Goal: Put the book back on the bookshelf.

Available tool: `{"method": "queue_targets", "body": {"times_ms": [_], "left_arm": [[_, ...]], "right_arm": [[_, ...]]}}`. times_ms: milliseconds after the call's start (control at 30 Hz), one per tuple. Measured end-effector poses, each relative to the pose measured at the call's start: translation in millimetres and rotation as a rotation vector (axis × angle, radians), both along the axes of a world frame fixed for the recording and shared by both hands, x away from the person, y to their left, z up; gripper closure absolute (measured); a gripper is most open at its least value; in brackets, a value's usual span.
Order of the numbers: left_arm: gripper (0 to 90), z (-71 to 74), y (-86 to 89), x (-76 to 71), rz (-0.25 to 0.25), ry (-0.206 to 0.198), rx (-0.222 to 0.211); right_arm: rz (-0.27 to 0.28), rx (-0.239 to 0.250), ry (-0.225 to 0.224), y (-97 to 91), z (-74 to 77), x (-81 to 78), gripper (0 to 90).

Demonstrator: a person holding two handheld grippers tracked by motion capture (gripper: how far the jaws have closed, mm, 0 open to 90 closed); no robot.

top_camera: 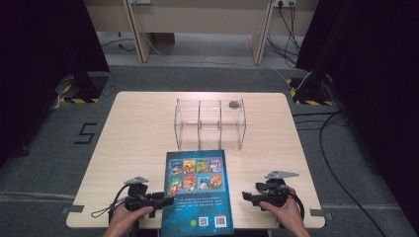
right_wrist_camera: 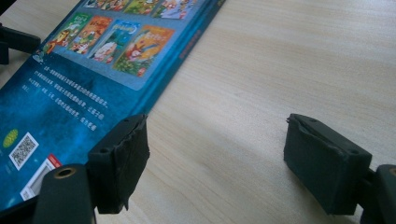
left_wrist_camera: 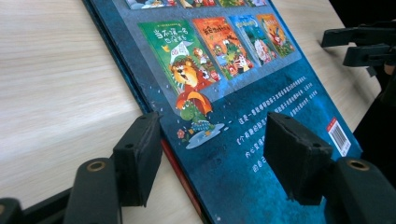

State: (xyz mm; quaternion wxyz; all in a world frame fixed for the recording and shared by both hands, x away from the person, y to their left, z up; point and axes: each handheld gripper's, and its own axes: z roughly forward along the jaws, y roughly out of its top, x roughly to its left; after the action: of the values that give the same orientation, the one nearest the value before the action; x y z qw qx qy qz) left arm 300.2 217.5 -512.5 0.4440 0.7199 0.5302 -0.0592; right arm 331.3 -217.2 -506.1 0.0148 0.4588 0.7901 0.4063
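— While the book (top_camera: 197, 190) lies flat at the near edge of the table (top_camera: 133, 133), back cover up, what stands behind it?

— A clear box (top_camera: 210, 123) with three compartments side by side, set just past the book's far edge. Two compartments look empty. The right one has a small dark grey thing (top_camera: 233, 104) at its far end; too small to tell what it is.

— And the book's own place?

— Roughly mid-table from left to right, its near end reaching the table's front edge, with a grid of little cover pictures on its upper half and a barcode near the bottom corner.

— Where is the left gripper (top_camera: 165, 200)?

— At the book's left edge. In the left gripper view its jaws stand apart, one over the bare wood beside the edge, the other over the blue cover, so the edge runs between them. The pads (left_wrist_camera: 137, 156) don't press on it; whether either touches the cover I cannot tell.

— The right gripper (top_camera: 247, 196)?

— Just right of the book, on the person's right hand (top_camera: 284, 210). Its jaws are spread wide over bare wood with nothing between them; one pad (right_wrist_camera: 119, 161) sits near the book's right edge.
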Motion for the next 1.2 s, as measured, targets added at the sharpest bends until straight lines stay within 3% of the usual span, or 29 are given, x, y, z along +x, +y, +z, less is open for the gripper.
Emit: {"method": "queue_targets", "body": {"times_ms": [733,867,967,1200], "left_arm": [[37.9,-1.3,-51.5,13.7,-0.091,0.019,-0.040],[38.0,-2.3,-51.6,14.9,-0.088,0.050,-0.076],[36.0,-3.3,-48.7,14.8,-0.047,0.129,-0.150],[34.7,-3.2,-49.6,9.8,-0.012,0.173,-0.175]], "right_arm": [[0.021,0.023,0.012,4.8,-0.8,0.2,23.2],[0.026,0.022,0.010,4.8,-0.8,-0.4,23.2],[0.026,0.023,0.010,4.6,-0.9,-0.3,23.6],[0.027,0.024,0.010,4.7,-1.0,-0.4,23.8]]}}
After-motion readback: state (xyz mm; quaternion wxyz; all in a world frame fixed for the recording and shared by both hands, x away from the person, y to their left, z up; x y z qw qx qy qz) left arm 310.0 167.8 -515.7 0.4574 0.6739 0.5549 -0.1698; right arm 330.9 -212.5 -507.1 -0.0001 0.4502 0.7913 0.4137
